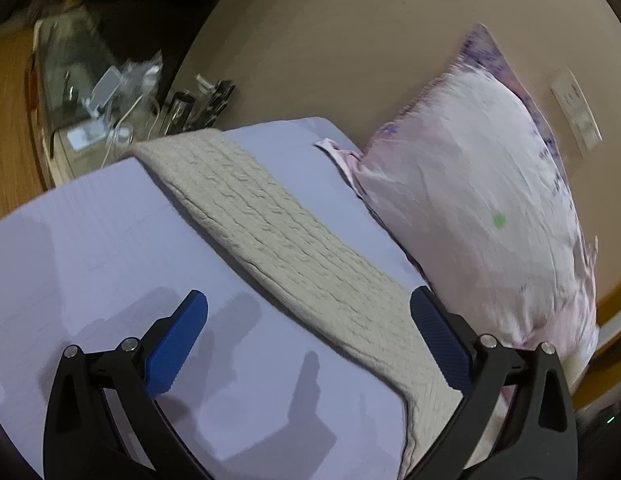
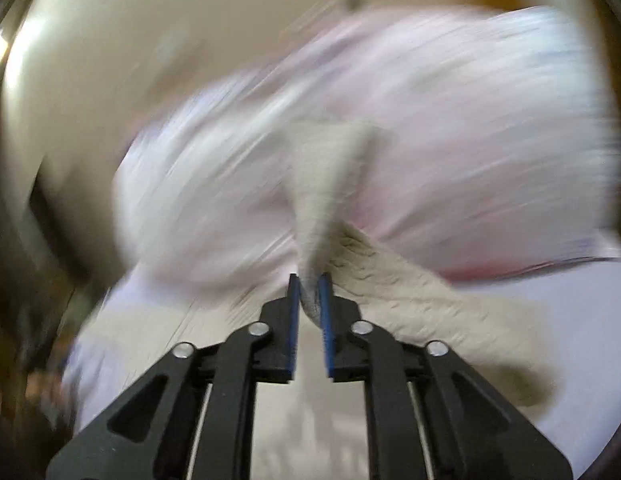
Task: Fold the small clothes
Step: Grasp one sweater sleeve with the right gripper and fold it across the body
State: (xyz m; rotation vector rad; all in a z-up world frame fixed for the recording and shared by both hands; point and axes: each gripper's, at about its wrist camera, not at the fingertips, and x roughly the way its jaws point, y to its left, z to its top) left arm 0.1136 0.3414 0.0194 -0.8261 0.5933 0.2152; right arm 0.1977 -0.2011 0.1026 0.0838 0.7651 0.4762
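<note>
Pinching the beige cloth — lying diagonally — right gripper; left gripper gapes, empty.

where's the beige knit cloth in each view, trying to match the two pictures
Left wrist: the beige knit cloth runs diagonally from upper left to lower right across the lilac sheet, between the open fingers of the left gripper.
Right wrist: it is pinched in the right gripper, bunched at centre and trailing lower right.
Shared landmark: the pink pillow behind the cloth.
</note>
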